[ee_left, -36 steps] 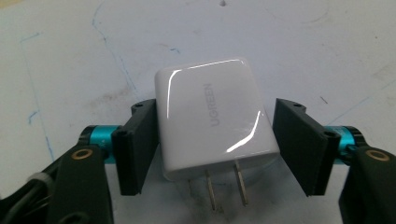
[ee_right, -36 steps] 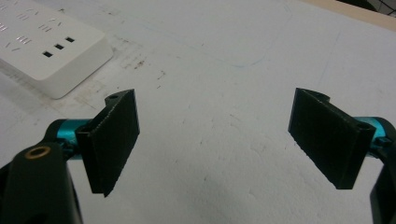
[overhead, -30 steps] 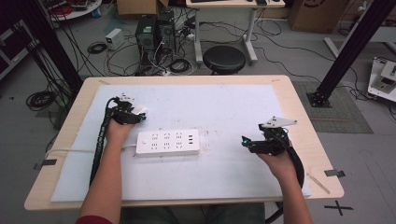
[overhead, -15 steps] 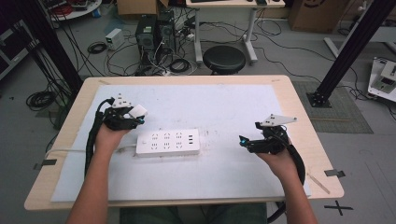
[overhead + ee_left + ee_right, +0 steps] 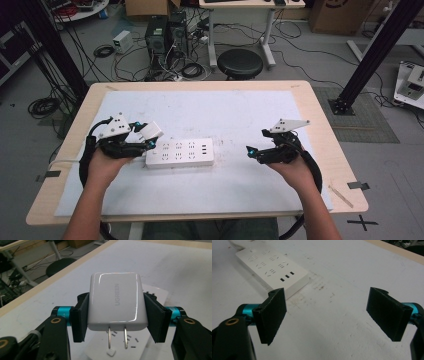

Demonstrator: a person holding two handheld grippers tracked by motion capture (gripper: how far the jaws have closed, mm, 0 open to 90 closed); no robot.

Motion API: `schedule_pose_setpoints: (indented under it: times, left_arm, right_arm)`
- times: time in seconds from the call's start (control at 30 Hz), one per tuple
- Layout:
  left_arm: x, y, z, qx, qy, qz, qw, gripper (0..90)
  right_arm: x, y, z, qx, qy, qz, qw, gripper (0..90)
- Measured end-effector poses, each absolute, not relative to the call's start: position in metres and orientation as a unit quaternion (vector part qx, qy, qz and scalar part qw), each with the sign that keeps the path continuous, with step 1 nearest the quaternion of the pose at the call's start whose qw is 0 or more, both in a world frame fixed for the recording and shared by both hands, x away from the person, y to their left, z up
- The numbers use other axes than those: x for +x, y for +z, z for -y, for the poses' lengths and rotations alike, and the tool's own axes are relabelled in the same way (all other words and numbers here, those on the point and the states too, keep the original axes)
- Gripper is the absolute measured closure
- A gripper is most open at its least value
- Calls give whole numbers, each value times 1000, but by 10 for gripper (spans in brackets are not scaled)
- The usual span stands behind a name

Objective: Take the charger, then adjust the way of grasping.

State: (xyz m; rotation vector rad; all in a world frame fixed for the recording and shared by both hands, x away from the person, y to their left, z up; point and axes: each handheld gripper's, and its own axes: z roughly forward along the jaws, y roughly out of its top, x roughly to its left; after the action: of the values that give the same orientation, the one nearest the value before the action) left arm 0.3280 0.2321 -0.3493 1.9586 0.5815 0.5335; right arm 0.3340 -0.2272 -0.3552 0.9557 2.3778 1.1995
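Clearly the left gripper (image 5: pixel 115 315) clamps the glossy, rigid, light charger (image 5: pixel 115 305) by its flat sides above the strip (image 5: pixel 180 153), while the right gripper's (image 5: pixel 334 316) fingers gape empty.

We see a glossy white wall charger (image 5: pixel 116 305) marked UGREEN pinched flat between our left gripper's (image 5: pixel 117 315) pads, its two metal prongs pointing down just above a white power strip (image 5: pixel 180 153) lying flat below the fingers.
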Motion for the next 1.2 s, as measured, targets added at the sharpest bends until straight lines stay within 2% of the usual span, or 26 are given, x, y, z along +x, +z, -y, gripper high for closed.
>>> schedule_pose_setpoints:
  times: [0.3,0.43,0.57,0.73,0.93,1.2]
  left_arm:
    - [319,-357,-212,822,193,-184,503,424]
    - [315,-367,-192,829,194,-152,502,424]
    - [312,-377,-178,832,197,-132,501,424]
    - [305,-388,-158,830,206,-102,508,424]
    - [297,-401,-142,824,230,-78,512,424]
    - [283,-411,-124,822,267,-33,502,425]
  right_arm:
    - [327,-352,218,322,426,-834,137,165]
    - [323,-354,207,321,444,-831,95,165]
    - [322,-357,200,317,448,-832,81,165]
    - [324,-375,180,314,481,-819,-1,166]
    - [323,-392,158,308,479,-821,-42,166]
    - [329,-402,146,312,518,-786,-130,166]
